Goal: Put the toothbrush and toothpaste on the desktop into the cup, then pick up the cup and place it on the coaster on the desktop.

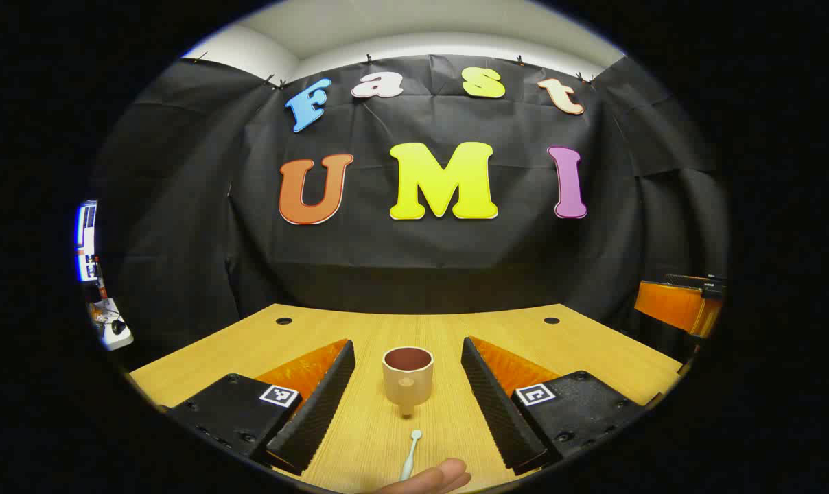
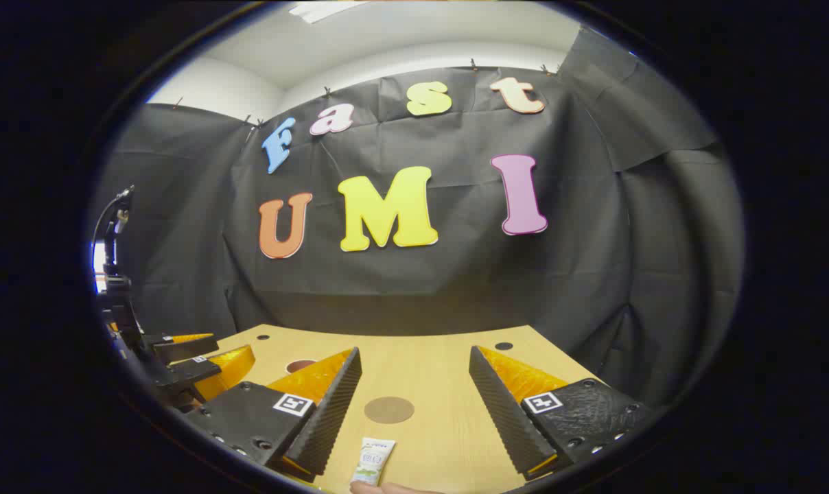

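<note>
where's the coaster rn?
In the right gripper view, the coaster lies flat on the desk, centred between the open fingers, just beyond the toothpaste.

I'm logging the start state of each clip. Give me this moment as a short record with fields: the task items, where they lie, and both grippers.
cup: upright on the desk, empty as far as seen, ahead between the left gripper's fingers
toothbrush: flat on the desk, nearer than the cup
toothpaste: flat on the desk, near edge
coaster: round, bare, beyond the toothpaste
left gripper: open, holding nothing
right gripper: open, holding nothing
hand: fingertip by the toothbrush end
</note>
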A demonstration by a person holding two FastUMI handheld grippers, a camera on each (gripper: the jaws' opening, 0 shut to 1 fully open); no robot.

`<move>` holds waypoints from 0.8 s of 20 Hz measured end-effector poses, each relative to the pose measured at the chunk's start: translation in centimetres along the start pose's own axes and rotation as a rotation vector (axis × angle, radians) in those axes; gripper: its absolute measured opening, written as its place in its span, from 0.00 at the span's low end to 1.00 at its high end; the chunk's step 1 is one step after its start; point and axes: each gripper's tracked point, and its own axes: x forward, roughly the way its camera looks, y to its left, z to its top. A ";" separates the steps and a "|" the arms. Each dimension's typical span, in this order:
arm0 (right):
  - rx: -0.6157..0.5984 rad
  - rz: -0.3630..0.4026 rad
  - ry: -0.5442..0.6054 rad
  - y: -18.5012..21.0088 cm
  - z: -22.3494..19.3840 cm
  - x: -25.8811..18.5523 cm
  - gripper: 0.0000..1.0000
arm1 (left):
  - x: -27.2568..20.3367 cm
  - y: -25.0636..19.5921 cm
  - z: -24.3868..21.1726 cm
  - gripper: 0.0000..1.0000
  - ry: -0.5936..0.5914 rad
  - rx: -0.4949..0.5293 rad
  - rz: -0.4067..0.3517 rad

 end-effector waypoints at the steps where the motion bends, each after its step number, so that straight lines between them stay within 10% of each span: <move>1: -0.001 0.007 0.003 0.1 -0.2 0.0 0.95 | 0.1 -0.1 0.0 0.99 0.004 0.000 -0.003; 16: -0.004 0.018 0.015 0.2 -0.6 0.4 0.95 | 0.2 0.4 0.0 0.99 -0.011 0.002 -0.003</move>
